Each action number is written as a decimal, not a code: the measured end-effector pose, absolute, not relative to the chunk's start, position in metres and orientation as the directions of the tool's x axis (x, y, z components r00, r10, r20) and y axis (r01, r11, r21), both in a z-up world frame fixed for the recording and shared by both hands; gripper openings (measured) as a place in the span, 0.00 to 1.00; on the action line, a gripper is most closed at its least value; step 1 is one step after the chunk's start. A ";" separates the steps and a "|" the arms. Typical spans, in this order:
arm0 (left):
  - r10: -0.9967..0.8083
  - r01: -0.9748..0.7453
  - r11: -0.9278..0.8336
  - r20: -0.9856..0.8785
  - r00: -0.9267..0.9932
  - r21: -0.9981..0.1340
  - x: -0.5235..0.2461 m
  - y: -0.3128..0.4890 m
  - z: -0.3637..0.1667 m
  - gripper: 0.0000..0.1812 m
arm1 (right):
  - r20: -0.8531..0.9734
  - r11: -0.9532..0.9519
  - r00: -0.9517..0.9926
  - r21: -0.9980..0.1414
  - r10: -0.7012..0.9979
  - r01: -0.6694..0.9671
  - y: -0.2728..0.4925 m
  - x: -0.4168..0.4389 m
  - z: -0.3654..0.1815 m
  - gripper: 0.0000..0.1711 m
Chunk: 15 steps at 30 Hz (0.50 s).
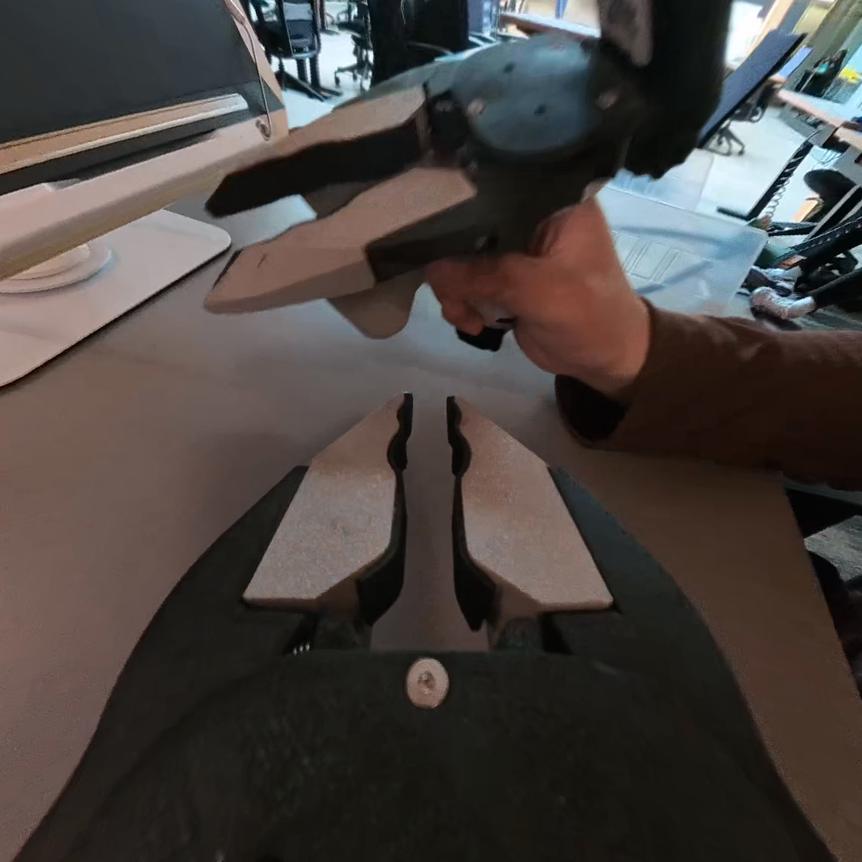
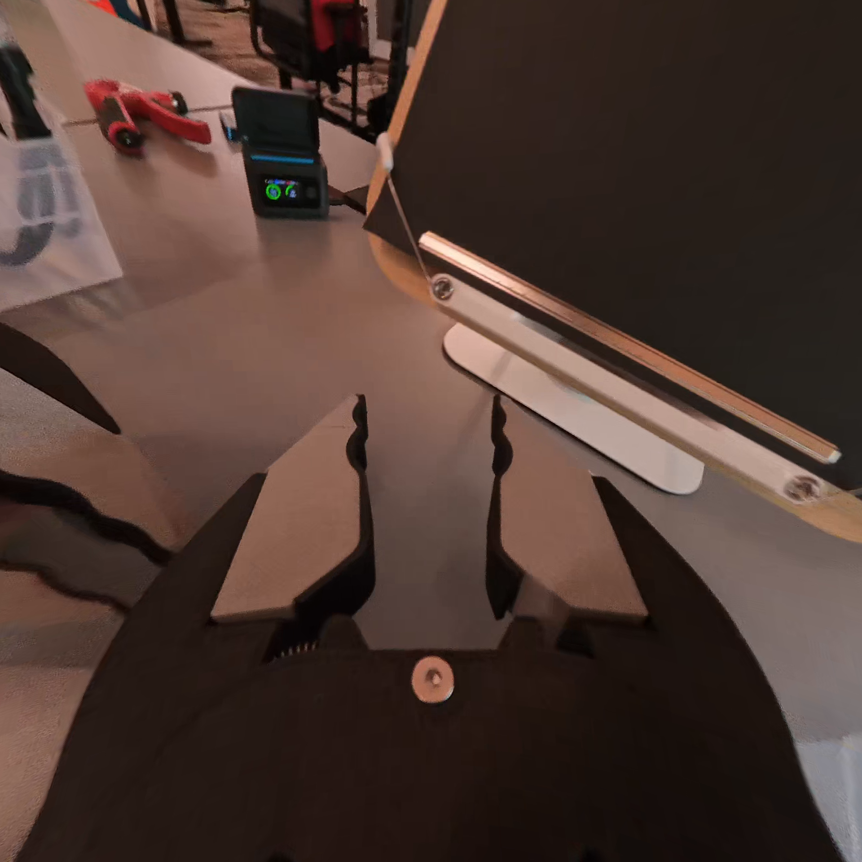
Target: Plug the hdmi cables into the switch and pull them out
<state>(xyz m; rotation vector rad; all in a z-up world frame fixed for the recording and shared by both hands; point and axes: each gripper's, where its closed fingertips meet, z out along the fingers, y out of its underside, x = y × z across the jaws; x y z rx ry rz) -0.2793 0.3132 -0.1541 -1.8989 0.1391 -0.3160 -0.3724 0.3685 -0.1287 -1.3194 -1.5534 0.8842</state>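
Over bare tabletop (image 1: 140, 466): left claw (image 1: 429, 397) parted a slit, empty. Right claw (image 2: 429, 401) wider apart, empty, nosing toward monitor foot (image 2: 573, 410). Far left, red hand tool (image 2: 140, 112); small black lit-screen device (image 2: 284, 154) beside it. No HDMI cables or switch visible. Locate both before committing; approach plug square-on.

The right gripper (image 2: 429, 410) hovered over the desk (image 2: 261, 354), its jaws parted with nothing between them. Ahead and to the right stood a dark monitor (image 2: 653, 163) on a pale flat base (image 2: 583, 420). Farther back on the desk sat a small dark device (image 2: 284, 154) with a lit display, and left of it lay a red tool (image 2: 140, 112).
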 end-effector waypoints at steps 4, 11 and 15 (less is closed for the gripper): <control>-0.266 0.010 -0.361 0.113 0.957 -0.933 -0.272 0.313 -0.158 0.07 | 0.244 0.263 -0.098 -0.883 0.965 0.389 0.361 -0.382 -0.149 0.31; -0.181 -0.019 -0.387 0.056 0.982 -0.922 -0.272 0.308 -0.163 0.11 | 0.204 0.267 -0.190 -0.872 0.960 0.411 0.341 -0.387 -0.166 0.31; -0.172 0.057 -0.422 0.142 0.975 -0.905 -0.260 0.274 -0.158 0.10 | 0.123 0.206 -0.216 -0.884 0.969 0.421 0.338 -0.387 -0.170 0.32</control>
